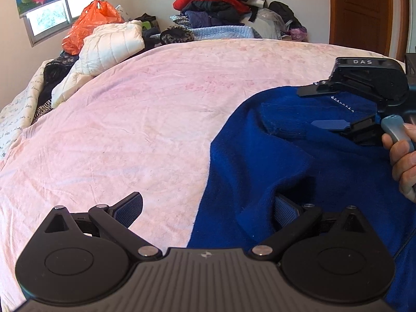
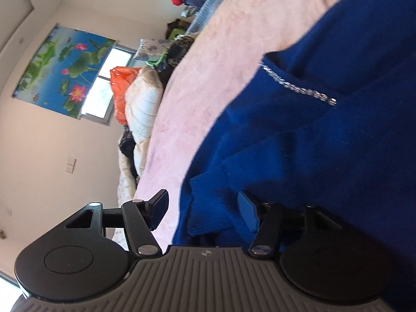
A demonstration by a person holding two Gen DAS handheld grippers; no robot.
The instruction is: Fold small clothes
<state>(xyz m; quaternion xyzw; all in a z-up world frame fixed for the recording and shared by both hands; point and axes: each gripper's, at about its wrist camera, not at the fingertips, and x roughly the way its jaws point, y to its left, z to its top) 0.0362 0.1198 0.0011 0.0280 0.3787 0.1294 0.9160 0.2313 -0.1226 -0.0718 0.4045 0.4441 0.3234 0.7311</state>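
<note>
Left tongs (image 1: 208, 209) spread | right tongs (image 2: 202, 209) spread, cuff between | blue sweater (image 1: 299, 161) rumpled, long axis unclear

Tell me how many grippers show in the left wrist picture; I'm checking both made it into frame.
2. The left gripper fills the bottom edge, jaws open at the blue garment's edge. The right gripper is at right, held by a hand, open over the garment.

Orange bag (image 1: 89, 23) beside white jacket (image 1: 109, 44)
</note>
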